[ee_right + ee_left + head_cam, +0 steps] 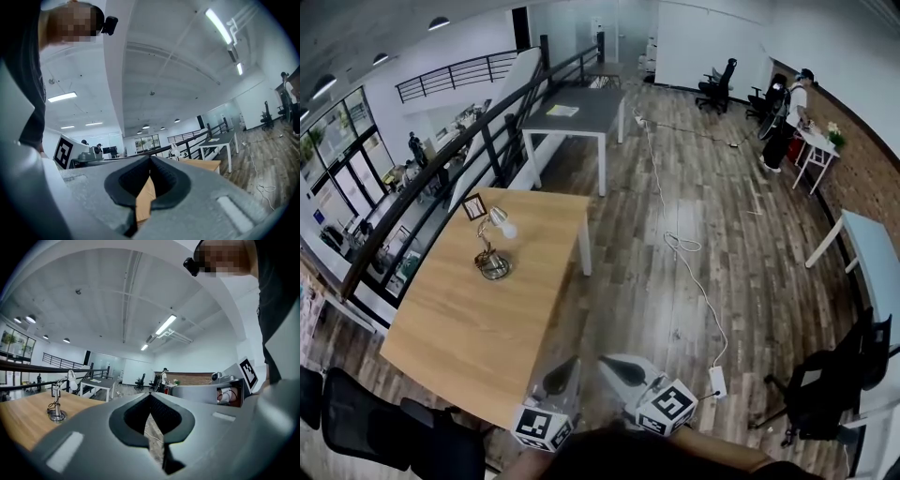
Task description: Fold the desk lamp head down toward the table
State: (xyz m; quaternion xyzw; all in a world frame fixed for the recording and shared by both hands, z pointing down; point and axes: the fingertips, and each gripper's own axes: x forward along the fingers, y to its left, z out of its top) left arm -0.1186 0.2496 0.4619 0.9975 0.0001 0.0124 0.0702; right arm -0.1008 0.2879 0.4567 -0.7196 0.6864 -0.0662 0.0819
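Note:
The desk lamp [492, 251] stands upright on the wooden table [478, 328], its white head [503, 227] raised above the round metal base [493, 267]. Both grippers hang near the table's near corner, well short of the lamp. My left gripper [570, 364] is shut with nothing in it, and so is my right gripper [607, 361]. In the left gripper view the lamp [57, 401] shows far off at the left, beyond the closed left gripper [150, 397]. The right gripper view shows the closed right gripper [150, 159] over the table edge, with the lamp head [174, 149] small in the distance.
A small picture frame [474, 206] stands behind the lamp. A dark railing [441, 178] runs along the table's left side. A grey table [581, 111] is farther back, a cable [675, 244] lies on the floor, and office chairs [825, 384] stand at the right.

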